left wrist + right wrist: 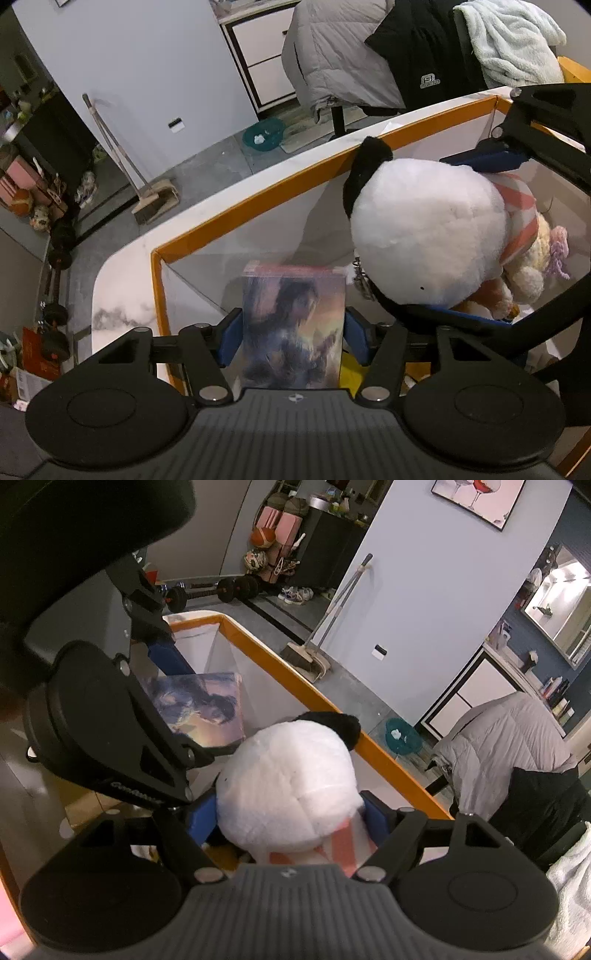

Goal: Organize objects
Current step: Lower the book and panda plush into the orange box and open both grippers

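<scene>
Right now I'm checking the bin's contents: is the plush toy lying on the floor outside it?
No, the plush toy sits between the right tongs over the orange-rimmed bin.

1 box (236,206), 1 picture book (293,325), 2 plush toys (424,229)

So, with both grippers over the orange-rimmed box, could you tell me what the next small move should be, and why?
Probably lower the left gripper slightly and release the picture box near the corner of the storage box. Its blue pads flank the picture box, already inside the walls, while the right gripper holds the white plush toy beside it, so the corner space is free.
</scene>
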